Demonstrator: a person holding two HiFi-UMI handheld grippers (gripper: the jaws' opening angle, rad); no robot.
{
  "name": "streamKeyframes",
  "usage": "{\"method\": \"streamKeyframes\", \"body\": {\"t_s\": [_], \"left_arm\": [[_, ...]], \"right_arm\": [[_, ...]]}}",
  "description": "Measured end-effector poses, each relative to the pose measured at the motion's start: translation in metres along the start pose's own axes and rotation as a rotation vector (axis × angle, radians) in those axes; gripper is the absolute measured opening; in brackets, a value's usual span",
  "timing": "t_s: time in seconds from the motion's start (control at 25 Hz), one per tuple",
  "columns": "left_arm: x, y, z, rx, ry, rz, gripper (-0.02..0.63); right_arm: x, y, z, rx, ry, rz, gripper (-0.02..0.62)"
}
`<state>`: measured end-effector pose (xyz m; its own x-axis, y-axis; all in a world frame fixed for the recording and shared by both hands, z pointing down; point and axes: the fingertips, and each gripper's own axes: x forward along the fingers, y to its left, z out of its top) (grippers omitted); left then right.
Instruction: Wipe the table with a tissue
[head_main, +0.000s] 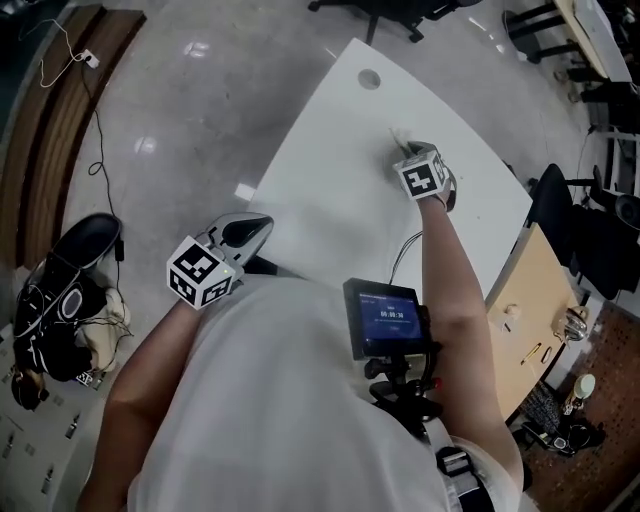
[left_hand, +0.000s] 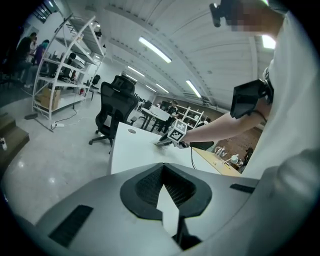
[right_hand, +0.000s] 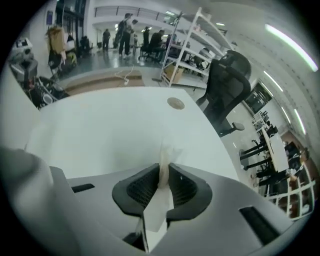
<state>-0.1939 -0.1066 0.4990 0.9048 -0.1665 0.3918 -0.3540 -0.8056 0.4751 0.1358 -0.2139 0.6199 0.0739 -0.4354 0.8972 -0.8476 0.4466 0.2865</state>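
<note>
The white table (head_main: 330, 180) stretches away from me. My right gripper (head_main: 405, 152) is far out over it, pointing steeply down. It is shut on a white tissue (right_hand: 163, 160), which sticks out past the tips towards the tabletop (right_hand: 110, 130). In the head view the tissue (head_main: 397, 140) shows as a small pale tuft at the gripper's tip. My left gripper (head_main: 262, 225) hangs at the table's near left edge, jaws together with nothing in them. In the left gripper view its tips (left_hand: 162, 169) meet, and the right gripper (left_hand: 162, 142) shows far off on the table (left_hand: 132, 150).
A round cable hole (head_main: 369, 78) sits near the table's far end. A black cable (head_main: 400, 255) lies on the near side. A wooden desk (head_main: 530, 300) adjoins on the right. A black office chair (right_hand: 227, 80) stands beyond the far edge. A dark bag (head_main: 60, 300) lies on the floor at left.
</note>
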Motion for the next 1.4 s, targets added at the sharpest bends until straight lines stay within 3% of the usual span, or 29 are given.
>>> {"method": "streamKeyframes", "body": {"t_s": [0.2, 0.52, 0.64, 0.76, 0.92, 1.2, 1.4], "left_arm": [[-0.006, 0.001, -0.008, -0.029, -0.016, 0.036, 0.006], [0.004, -0.007, -0.001, 0.001, -0.021, -0.021, 0.006], [0.013, -0.008, 0.002, 0.016, -0.010, -0.049, 0.006], [0.025, -0.015, 0.001, 0.031, 0.010, -0.086, 0.006], [0.048, -0.028, 0.004, 0.059, 0.034, -0.130, 0.006], [0.091, -0.072, 0.017, 0.111, 0.047, -0.207, 0.006], [0.110, -0.101, 0.009, 0.138, 0.089, -0.240, 0.005]], "right_arm": [[0.004, 0.016, 0.003, -0.147, 0.072, -0.032, 0.057], [-0.021, 0.113, 0.012, -0.476, 0.031, 0.147, 0.057], [-0.033, 0.142, 0.004, -0.515, 0.007, 0.262, 0.057], [-0.051, 0.156, -0.002, -0.361, -0.070, 0.361, 0.057], [-0.079, 0.143, -0.014, -0.111, -0.207, 0.362, 0.057], [-0.103, 0.070, -0.074, 0.165, -0.260, 0.169, 0.058], [-0.109, 0.007, -0.166, 0.480, -0.225, 0.020, 0.058]]}}
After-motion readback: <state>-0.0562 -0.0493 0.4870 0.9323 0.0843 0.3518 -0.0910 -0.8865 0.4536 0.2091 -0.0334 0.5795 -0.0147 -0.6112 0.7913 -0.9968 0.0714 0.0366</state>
